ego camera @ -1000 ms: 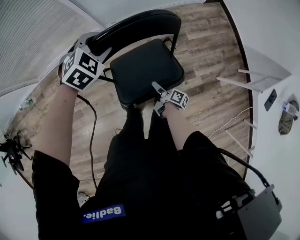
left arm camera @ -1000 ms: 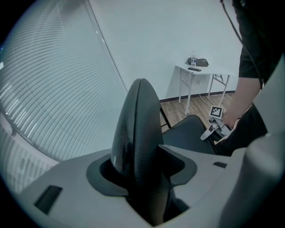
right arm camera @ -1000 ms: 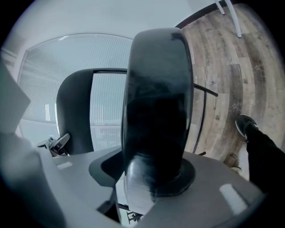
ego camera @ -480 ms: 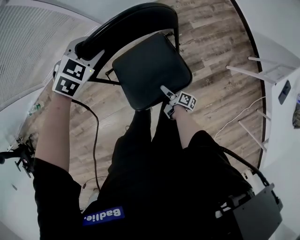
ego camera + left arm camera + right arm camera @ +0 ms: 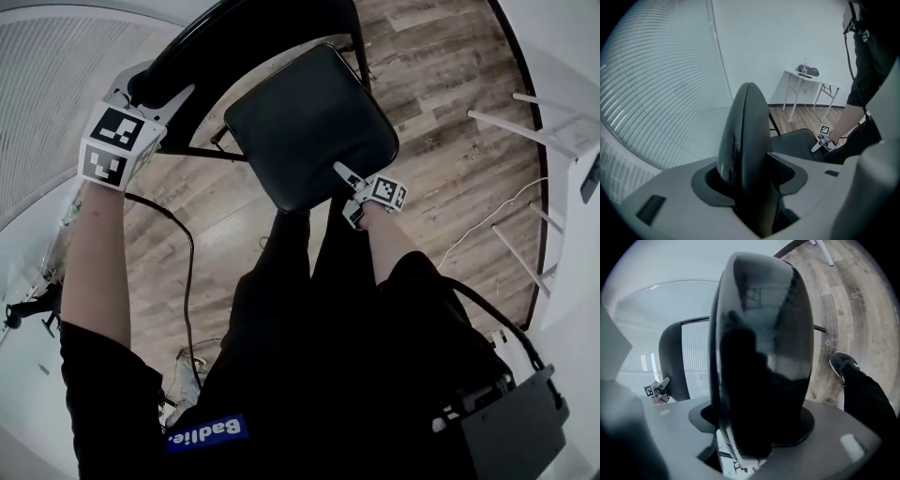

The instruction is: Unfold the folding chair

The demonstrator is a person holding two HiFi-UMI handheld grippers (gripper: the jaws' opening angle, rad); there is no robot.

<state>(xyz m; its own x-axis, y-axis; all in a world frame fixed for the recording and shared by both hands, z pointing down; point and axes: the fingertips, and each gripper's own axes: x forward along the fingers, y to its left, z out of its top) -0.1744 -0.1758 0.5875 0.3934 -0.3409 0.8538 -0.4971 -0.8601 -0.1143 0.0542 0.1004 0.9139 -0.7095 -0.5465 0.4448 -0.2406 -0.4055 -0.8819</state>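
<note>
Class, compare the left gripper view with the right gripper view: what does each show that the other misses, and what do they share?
Only the left gripper view shows the top of a white table, with small items on it. Only the right gripper view shows a shoe on the wood floor. Both show the chair's backrest, its seat, the window blinds and that floor.

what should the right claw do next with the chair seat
Probably draw the right claw back off the seat: its jaws have just been opening, the seat's front edge sits loosely between them, and the seat looks folded down while the left claw holds the backrest.
</note>
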